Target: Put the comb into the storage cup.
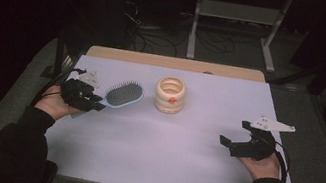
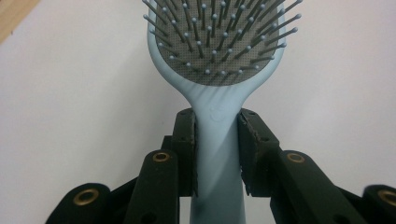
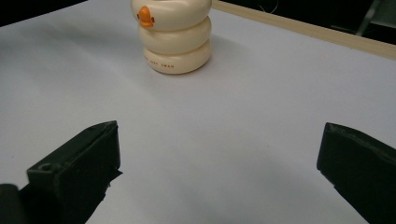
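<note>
The left gripper (image 1: 83, 95) is pinching the pale blue hairbrush (image 2: 217, 60) by its handle, bristles facing up, probably for dropping into the cream duck-faced holder (image 1: 170, 94) mid-table; the right gripper (image 1: 243, 145) is waiting, jaws spread.

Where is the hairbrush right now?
In the high view the light blue hairbrush is at the table's left side, its handle clamped in the left gripper, with its bristled head pointing toward the cream ringed holder just to its right.
</note>
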### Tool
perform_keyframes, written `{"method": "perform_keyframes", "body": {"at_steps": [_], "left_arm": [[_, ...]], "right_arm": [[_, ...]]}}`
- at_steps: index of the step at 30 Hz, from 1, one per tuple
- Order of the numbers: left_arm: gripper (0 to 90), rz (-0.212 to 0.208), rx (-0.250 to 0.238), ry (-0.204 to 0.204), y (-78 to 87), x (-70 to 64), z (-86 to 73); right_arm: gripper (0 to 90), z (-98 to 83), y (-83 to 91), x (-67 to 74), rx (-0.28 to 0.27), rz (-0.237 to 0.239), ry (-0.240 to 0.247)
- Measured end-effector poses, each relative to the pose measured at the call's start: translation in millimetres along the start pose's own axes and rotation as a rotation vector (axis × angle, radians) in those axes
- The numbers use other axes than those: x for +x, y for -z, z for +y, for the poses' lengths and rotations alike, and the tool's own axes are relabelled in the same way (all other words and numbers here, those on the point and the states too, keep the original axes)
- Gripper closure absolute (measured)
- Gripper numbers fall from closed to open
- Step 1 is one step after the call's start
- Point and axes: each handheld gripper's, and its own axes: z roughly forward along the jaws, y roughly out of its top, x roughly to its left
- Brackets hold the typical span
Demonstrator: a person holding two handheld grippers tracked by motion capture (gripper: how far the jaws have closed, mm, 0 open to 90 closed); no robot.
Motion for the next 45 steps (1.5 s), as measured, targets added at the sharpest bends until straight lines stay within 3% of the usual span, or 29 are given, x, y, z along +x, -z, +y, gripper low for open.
{"method": "perform_keyframes", "body": {"at_steps": [4, 16, 29, 36, 45], "left_arm": [[70.1, 0.007, 0.007, -0.044, 6.1, -4.0, 11.8], [70.1, 0.02, 0.004, -0.102, 16.8, -1.5, 36.0], [70.0, 0.021, -0.014, -0.125, 18.5, 3.0, 69.4], [70.0, 0.024, -0.044, -0.117, 18.5, 6.2, 80.9], [70.0, 0.03, -0.069, -0.12, 13.9, 0.6, 91.6]], "right_arm": [[0.0, -0.1, -0.4, -0.3, 0.001, 0.002, 0.002], [0.0, 0.0, -1.0, 0.3, 0.003, 0.01, 0.004], [0.0, 0.3, 0.1, 0.3, -0.004, 0.022, 0.009], [0.0, 0.5, -0.5, -0.2, -0.004, 0.028, 0.008], [0.0, 2.0, -3.4, -1.0, -0.004, 0.047, 0.016]]}}
